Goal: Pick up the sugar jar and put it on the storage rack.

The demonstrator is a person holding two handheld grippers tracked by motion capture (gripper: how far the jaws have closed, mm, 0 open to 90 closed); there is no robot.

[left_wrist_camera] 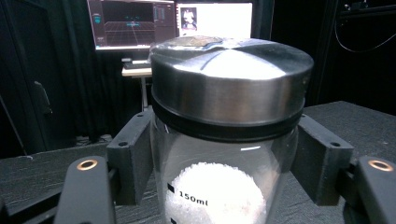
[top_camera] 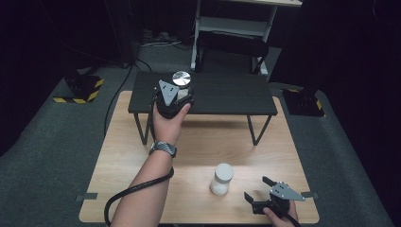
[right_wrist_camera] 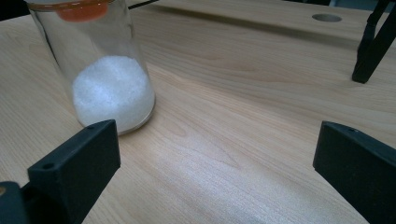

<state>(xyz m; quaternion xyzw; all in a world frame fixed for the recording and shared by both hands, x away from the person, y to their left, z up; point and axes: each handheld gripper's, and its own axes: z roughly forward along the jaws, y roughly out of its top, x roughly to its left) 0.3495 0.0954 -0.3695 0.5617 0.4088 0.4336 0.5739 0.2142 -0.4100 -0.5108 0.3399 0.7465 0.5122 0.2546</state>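
Note:
A glass jar point(left_wrist_camera: 219, 186) with a brushed metal lid point(left_wrist_camera: 231, 77) and white powder inside stands between the jaws of my left gripper point(left_wrist_camera: 224, 163), which press on its glass sides. In the high view this jar point(top_camera: 181, 78) is at the left part of a low black bench point(top_camera: 227, 97), with my left gripper point(top_camera: 178, 92) shut on it. A second jar point(top_camera: 222, 178) of white powder stands on the wooden table point(top_camera: 198, 142). My right gripper point(top_camera: 257, 187) rests open just right of it. In the right gripper view that jar point(right_wrist_camera: 112, 88) stands beyond the left jaw of the gripper point(right_wrist_camera: 217, 154).
The black bench stands on thin legs point(top_camera: 253, 130) across the far half of the table; one leg point(right_wrist_camera: 373, 42) rises ahead of my right gripper. A cable point(top_camera: 137, 189) trails from the left gripper. Monitors point(left_wrist_camera: 173, 21) glow beyond the bench.

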